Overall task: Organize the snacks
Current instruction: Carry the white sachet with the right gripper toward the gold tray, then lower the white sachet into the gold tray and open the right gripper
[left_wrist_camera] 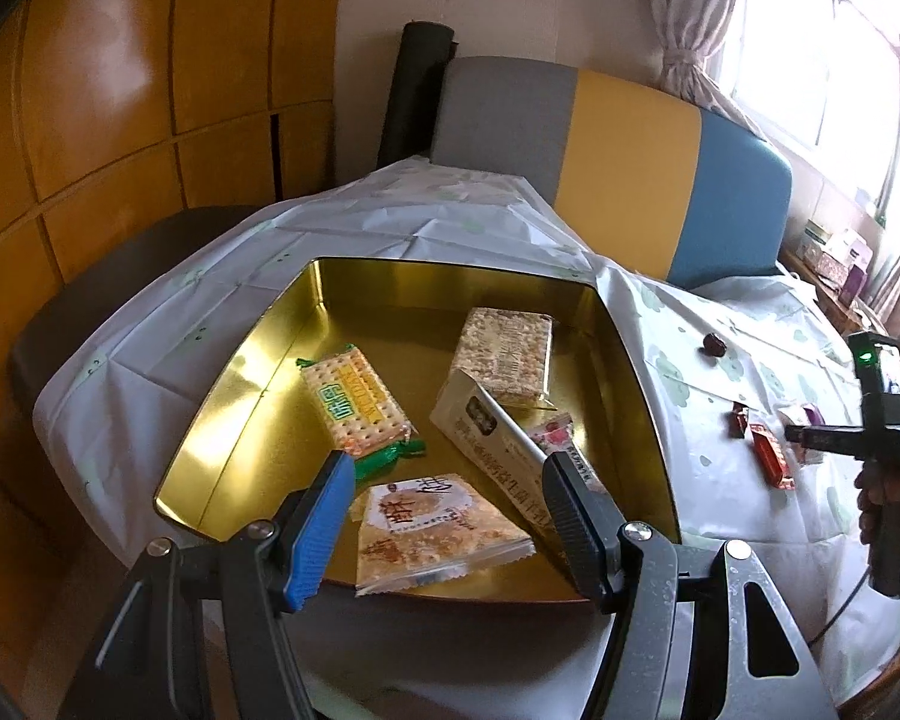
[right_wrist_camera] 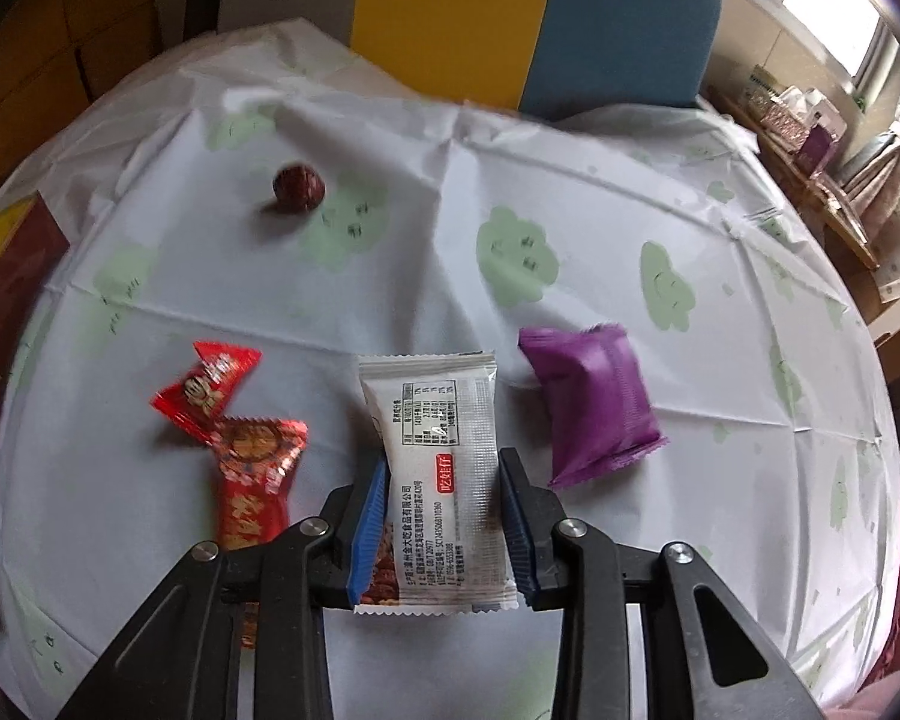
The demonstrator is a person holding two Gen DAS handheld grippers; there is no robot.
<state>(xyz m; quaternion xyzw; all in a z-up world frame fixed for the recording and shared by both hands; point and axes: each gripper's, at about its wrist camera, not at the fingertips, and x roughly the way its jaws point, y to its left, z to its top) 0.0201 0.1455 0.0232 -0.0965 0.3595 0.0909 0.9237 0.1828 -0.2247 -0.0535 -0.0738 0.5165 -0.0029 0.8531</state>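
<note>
Right hand-held gripper [right_wrist_camera: 441,516] clamps white snack packet [right_wrist_camera: 435,456]; left hand-held gripper [left_wrist_camera: 450,516] wide, empty.
Packet on desk [right_wrist_camera: 510,210] between red candies [right_wrist_camera: 234,420] and purple packet [right_wrist_camera: 594,402]; gold tin [left_wrist_camera: 390,288] far left.

White snack packet [right_wrist_camera: 435,468] flat on tablecloth, purple packet [right_wrist_camera: 594,402] beside

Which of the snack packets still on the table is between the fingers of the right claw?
The white packet with printed text; the purple packet and two red wrapped candies lie beside it, outside the fingers.
</note>
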